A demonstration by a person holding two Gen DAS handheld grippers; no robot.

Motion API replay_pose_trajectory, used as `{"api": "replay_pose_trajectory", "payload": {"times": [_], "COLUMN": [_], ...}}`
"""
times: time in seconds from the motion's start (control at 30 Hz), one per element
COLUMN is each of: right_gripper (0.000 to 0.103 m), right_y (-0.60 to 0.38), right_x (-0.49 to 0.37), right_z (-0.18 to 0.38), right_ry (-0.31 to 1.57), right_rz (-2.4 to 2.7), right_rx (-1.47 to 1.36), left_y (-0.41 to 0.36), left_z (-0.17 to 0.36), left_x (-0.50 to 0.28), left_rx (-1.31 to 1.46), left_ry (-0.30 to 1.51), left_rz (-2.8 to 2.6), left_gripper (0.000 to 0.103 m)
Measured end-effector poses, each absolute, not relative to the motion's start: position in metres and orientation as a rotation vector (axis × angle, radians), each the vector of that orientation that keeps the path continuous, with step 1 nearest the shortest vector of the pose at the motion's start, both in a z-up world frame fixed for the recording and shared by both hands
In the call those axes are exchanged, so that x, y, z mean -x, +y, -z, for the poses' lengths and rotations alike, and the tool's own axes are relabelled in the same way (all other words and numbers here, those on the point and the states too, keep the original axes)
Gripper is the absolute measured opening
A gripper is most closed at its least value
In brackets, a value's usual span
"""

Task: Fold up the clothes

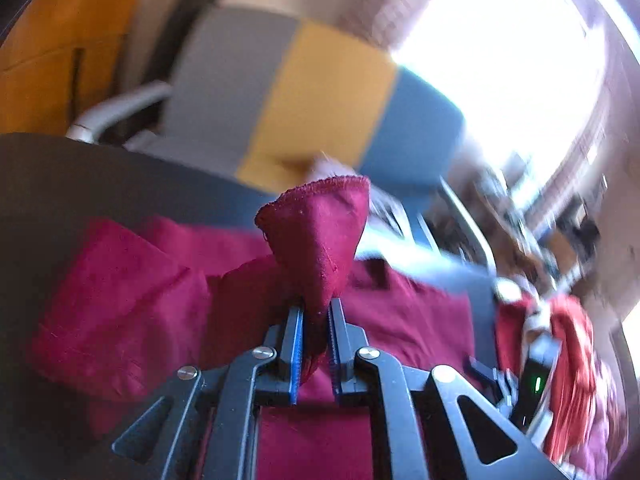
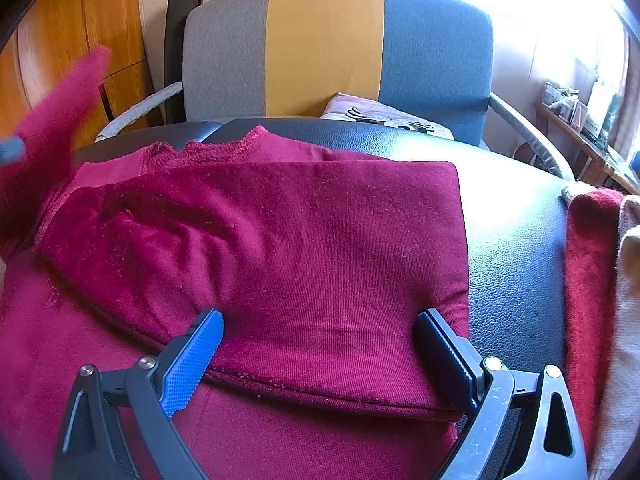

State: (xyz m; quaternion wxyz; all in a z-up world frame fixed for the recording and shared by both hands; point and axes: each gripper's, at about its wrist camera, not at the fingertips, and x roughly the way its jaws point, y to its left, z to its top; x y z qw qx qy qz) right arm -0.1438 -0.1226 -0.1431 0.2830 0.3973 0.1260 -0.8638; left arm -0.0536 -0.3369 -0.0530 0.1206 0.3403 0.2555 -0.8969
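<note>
— Sweatshirt (image 2: 280, 240)?
— Maroon, part-folded on the black bench (image 2: 516, 240); my left gripper (image 1: 316, 312) clenched on its raised cuff (image 1: 320, 232).
— Right gripper (image 2: 320, 332)?
— Jaws spread wide over the folded edge.

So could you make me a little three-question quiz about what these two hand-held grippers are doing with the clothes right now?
1. True or false: the left hand-held gripper is shut on a piece of the maroon sweatshirt.
2. The right hand-held gripper is: A) shut on a cuff, B) open over the folded sweatshirt, C) out of view.
3. Fill in: the sweatshirt lies on a black ____ surface in front of a striped chair.

Key: 1 true; 2 B; 3 leather-look (padded).
</note>
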Motion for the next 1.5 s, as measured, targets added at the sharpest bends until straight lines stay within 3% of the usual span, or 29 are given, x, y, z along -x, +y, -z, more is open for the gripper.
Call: {"api": "replay_pose_trajectory", "payload": {"times": [0.23,0.6,0.63,0.73,1.1,1.17,1.2,1.27,1.5], "right_gripper": [0.099,0.098,0.095,0.071,0.066,0.043,0.041,0.011,0.008], "right_y": [-0.122,-0.124,-0.125,-0.125,-0.192,-0.206,-0.212,-0.220,-0.222], "right_x": [0.144,0.144,0.143,0.138,0.094,0.087,0.082,0.073,0.074], "right_z": [0.143,0.139,0.136,0.122,0.118,0.126,0.126,0.121,0.052], "right_ry": [0.322,0.338,0.338,0.262,0.202,0.296,0.343,0.426,0.507], "right_rz": [2.307,2.306,2.303,2.261,2.015,2.016,2.020,2.027,2.117], "right_rx": [-1.063,-1.078,-1.086,-1.082,-1.055,-1.061,-1.043,-0.999,-0.804], "left_y": [-0.320,-0.314,-0.317,-0.324,-0.336,-0.335,-0.336,-0.336,-0.335], "left_z": [0.072,0.119,0.122,0.129,0.138,0.138,0.138,0.138,0.141], "left_x": [0.003,-0.070,-0.073,-0.082,-0.094,-0.094,-0.095,-0.096,-0.092], "left_rx": [-0.985,-1.008,-0.993,-0.948,-0.892,-0.890,-0.889,-0.886,-0.881], "left_ry": [0.836,0.711,0.736,0.812,0.952,0.952,0.955,0.961,0.972], "left_rz": [2.569,2.521,2.527,2.545,2.571,2.573,2.574,2.575,2.577], "left_gripper": [0.020,0.021,0.021,0.021,0.021,0.021,0.021,0.021,0.021]}}
